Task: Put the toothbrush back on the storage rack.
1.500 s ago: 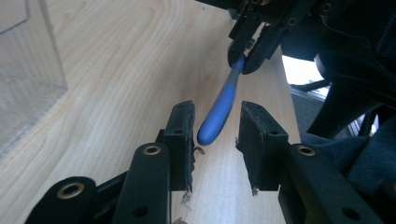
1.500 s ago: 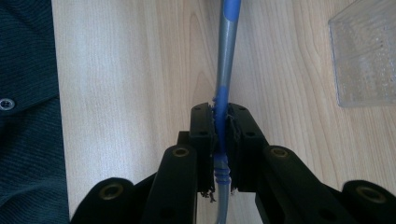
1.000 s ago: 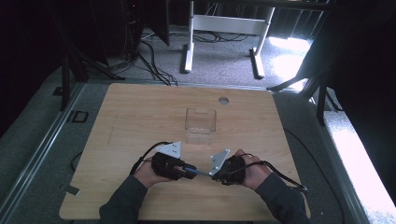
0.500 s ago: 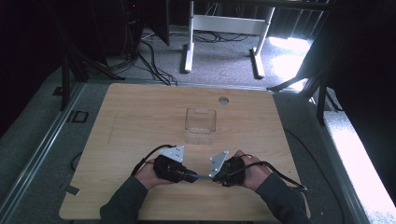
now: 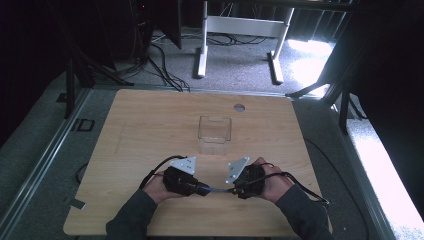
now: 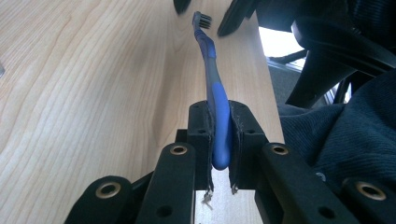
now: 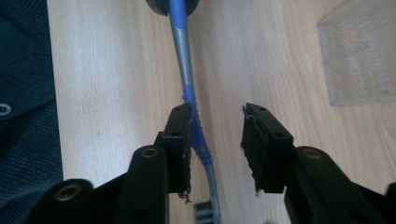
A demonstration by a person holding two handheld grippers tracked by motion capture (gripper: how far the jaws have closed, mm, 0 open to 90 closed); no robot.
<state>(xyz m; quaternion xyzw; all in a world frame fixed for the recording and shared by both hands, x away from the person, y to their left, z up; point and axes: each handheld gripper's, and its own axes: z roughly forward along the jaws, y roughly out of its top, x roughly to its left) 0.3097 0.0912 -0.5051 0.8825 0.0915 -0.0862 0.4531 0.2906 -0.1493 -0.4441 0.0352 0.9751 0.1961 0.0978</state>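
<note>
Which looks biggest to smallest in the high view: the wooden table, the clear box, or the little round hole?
1. wooden table, by far the biggest.
2. clear box, in the middle of the table.
3. round hole, the smallest, just behind the box near the table's far edge.

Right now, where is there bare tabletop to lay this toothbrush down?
Bare wood lies left and right of the clear box, and behind it toward the table's hole. It's crowded between the left claw, holding the toothbrush, and the right claw.
</note>
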